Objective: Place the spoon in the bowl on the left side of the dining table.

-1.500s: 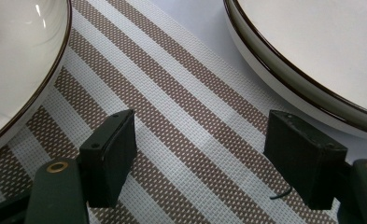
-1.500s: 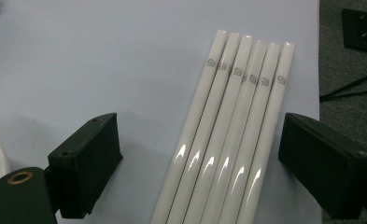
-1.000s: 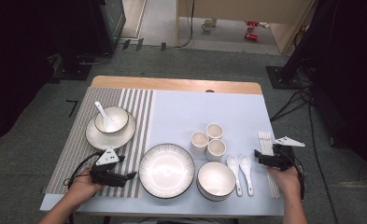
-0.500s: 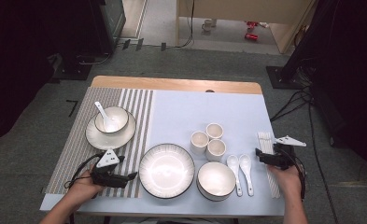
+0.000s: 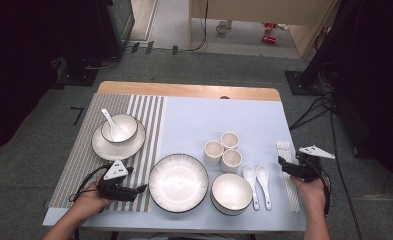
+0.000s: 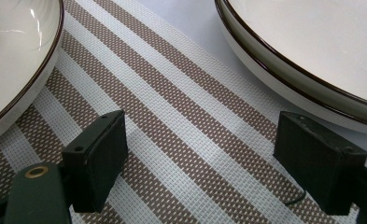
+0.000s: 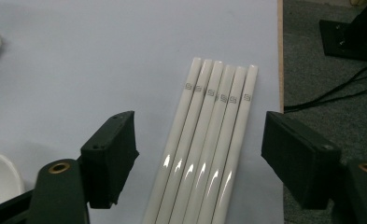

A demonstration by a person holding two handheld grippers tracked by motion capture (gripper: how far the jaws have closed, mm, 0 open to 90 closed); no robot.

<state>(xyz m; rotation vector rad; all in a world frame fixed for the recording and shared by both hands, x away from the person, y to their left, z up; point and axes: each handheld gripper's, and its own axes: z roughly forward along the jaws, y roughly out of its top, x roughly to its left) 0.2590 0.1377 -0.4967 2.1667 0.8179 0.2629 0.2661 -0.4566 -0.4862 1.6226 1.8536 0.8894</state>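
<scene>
- Presently the right hand-held gripper point(image 7: 197, 154) hovers over a row of six white chopsticks point(image 7: 209, 144) lying side by side near the right edge of the desk point(image 5: 194, 115).
- Its jaws have just been closing; they straddle the chopsticks with a gap on each side, so the pads touch nothing.
- Seen from the high view, the right hand-held gripper point(image 5: 290, 168) sits over the chopsticks point(image 5: 287, 172), just right of two white spoons point(image 5: 258, 182).
- Further left, the left hand-held gripper point(image 5: 136, 191) rests on the striped placemat point(image 6: 172, 121), jaws spread wide and empty, between a saucer point(image 6: 13, 60) and a large plate point(image 6: 307, 51).
</scene>
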